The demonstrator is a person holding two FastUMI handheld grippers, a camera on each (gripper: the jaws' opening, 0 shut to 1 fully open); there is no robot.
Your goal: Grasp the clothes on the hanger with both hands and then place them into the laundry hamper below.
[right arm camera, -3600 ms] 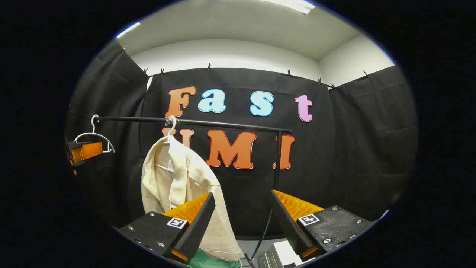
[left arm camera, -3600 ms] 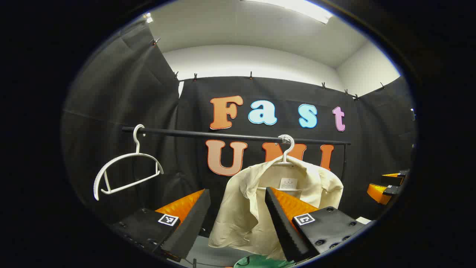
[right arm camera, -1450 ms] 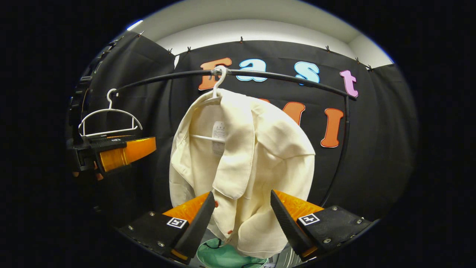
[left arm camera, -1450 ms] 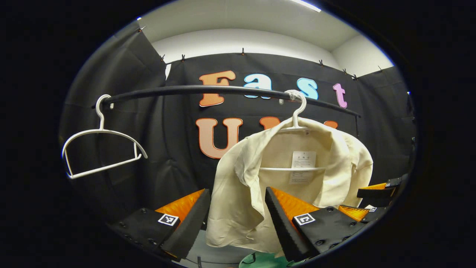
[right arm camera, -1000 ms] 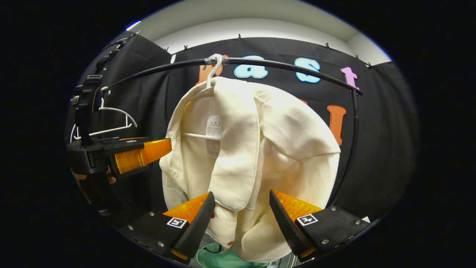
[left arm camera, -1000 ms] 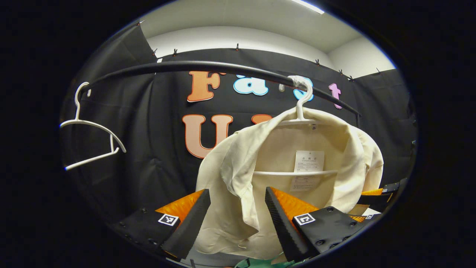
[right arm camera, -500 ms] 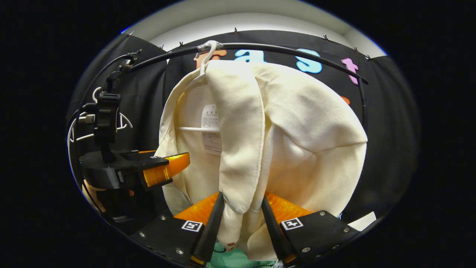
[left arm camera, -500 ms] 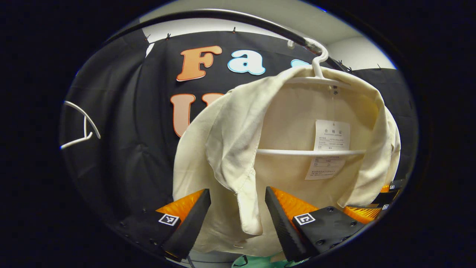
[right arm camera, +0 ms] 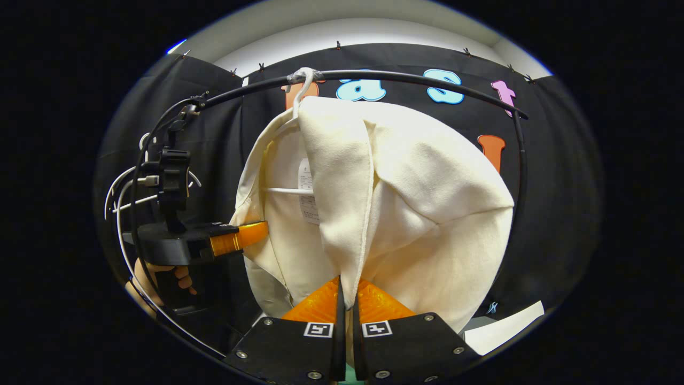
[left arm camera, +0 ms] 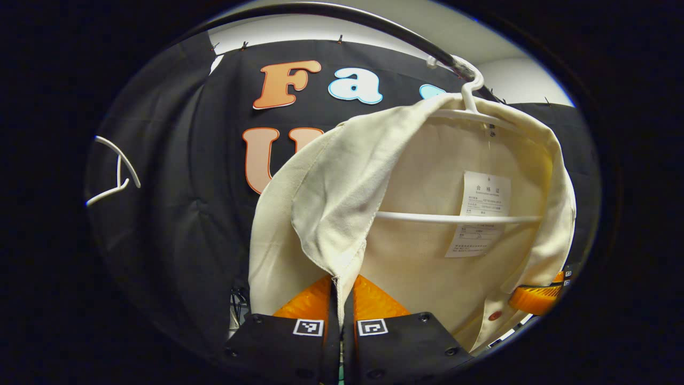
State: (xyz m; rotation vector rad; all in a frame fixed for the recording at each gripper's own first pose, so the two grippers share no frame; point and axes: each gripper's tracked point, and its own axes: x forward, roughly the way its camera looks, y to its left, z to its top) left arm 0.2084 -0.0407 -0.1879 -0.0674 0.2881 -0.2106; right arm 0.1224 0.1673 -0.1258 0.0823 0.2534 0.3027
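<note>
A cream shirt (left arm camera: 427, 214) (right arm camera: 427, 214) hangs on a white hanger (left arm camera: 454, 217) from the black rail (left arm camera: 374, 21) (right arm camera: 406, 79). In the left gripper view my left gripper (left arm camera: 340, 286) is shut on the shirt's left front edge, the cloth pinched between both fingers. In the right gripper view my right gripper (right arm camera: 346, 299) is shut on the right front edge in the same way. The left gripper (right arm camera: 251, 235) also shows at the left of that view, held by a hand (right arm camera: 160, 275), touching the shirt. The right gripper's fingers (left arm camera: 534, 297) show at the lower right of the left gripper view.
An empty white hanger (left arm camera: 115, 176) (right arm camera: 128, 187) hangs farther left on the rail. The rail's upright post (right arm camera: 521, 160) stands at the right. A white sheet (right arm camera: 502, 329) lies low at the right.
Both grippers have shut on the shirt's front edges: the right one was nearly shut half a second ago, the left one was wide open. The left gripper moved closer to the shirt.
</note>
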